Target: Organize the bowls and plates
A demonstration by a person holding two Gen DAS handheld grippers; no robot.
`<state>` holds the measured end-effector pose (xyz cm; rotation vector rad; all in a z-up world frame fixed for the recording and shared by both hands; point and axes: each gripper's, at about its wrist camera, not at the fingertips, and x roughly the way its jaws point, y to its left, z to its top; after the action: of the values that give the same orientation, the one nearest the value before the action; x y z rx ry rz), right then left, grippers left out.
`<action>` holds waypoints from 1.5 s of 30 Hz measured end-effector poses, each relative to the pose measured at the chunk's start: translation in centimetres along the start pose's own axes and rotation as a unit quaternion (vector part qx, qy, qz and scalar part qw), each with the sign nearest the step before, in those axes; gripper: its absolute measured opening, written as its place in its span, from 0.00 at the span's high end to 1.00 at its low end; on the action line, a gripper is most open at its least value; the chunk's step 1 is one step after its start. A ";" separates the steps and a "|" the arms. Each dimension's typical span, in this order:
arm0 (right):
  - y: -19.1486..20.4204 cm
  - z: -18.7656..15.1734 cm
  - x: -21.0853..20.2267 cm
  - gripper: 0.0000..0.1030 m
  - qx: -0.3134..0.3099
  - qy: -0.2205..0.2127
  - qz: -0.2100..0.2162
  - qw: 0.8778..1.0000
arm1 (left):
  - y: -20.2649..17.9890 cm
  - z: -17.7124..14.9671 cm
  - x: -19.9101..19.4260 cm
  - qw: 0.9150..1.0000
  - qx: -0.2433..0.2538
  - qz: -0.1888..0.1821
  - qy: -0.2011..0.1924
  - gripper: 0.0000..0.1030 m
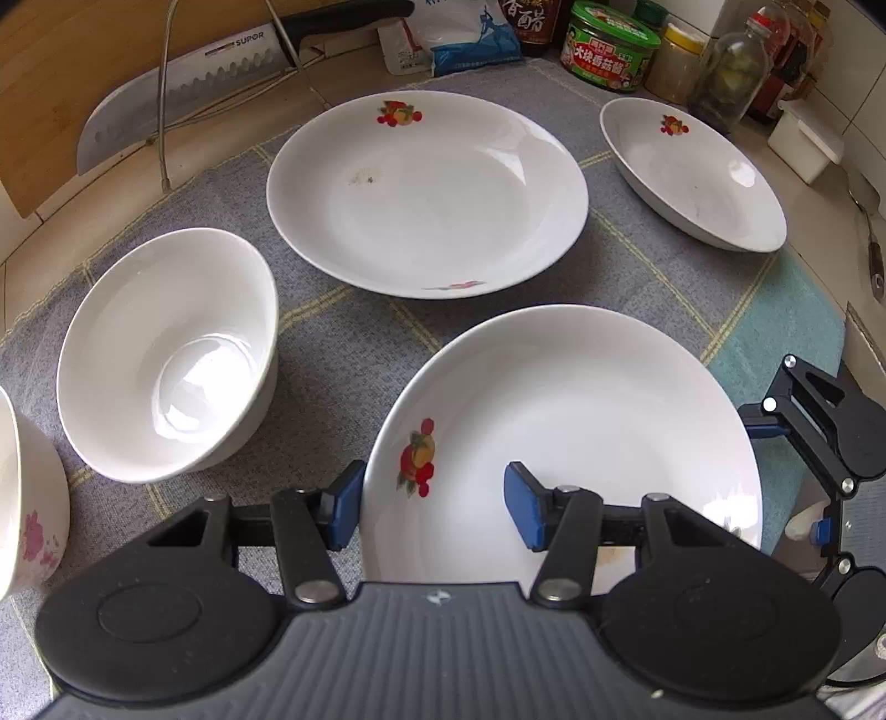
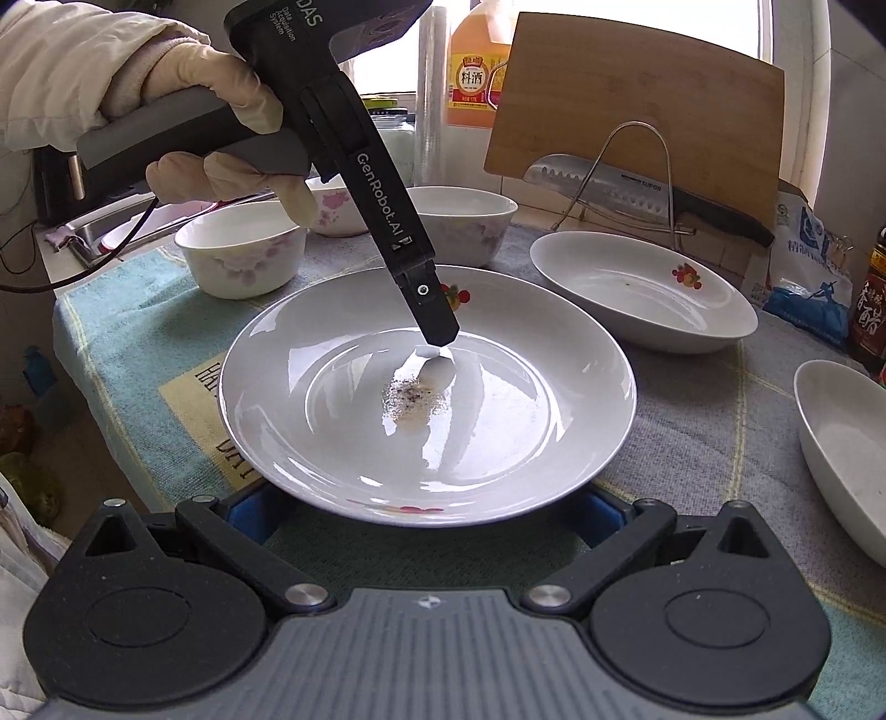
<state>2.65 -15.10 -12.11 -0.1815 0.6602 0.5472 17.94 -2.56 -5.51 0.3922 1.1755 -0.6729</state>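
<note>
In the left wrist view my left gripper [image 1: 434, 512] is open, its blue pads on either side of the near rim of a white plate with a fruit print [image 1: 581, 421]. A second plate [image 1: 426, 194] lies beyond, a third [image 1: 692, 171] at the far right, a white bowl [image 1: 166, 354] to the left. In the right wrist view my right gripper [image 2: 426, 520] is open at the near rim of the same plate [image 2: 426, 387], its pads mostly hidden under the rim. The left gripper [image 2: 426, 299] reaches over that plate from the far side.
A floral bowl [image 1: 27, 498] sits at the left edge. Three floral bowls [image 2: 243, 249] stand behind the plate. A cutting board [image 2: 637, 99], a knife on a wire rack [image 2: 620, 188] and jars and bottles [image 1: 609, 44] line the back. A checked cloth [image 1: 354, 343] covers the counter.
</note>
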 end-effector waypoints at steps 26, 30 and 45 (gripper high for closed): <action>0.2 1.8 -0.6 0.00 0.001 0.035 -0.001 0.999 | -0.8 0.9 -0.6 0.999 0.027 -0.022 0.016 0.49; -0.1 2.1 -1.3 0.00 -0.002 0.037 -0.002 0.999 | -1.4 1.3 -1.0 0.999 0.028 -0.024 0.012 0.49; -3.4 2.4 -4.2 0.00 -0.005 0.034 -0.016 0.999 | -4.8 5.1 -1.6 0.999 0.042 -0.025 -0.011 0.49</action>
<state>2.94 -18.94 -7.67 -0.2194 0.7191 0.5154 18.05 -8.85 -1.96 0.4271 1.1416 -0.7702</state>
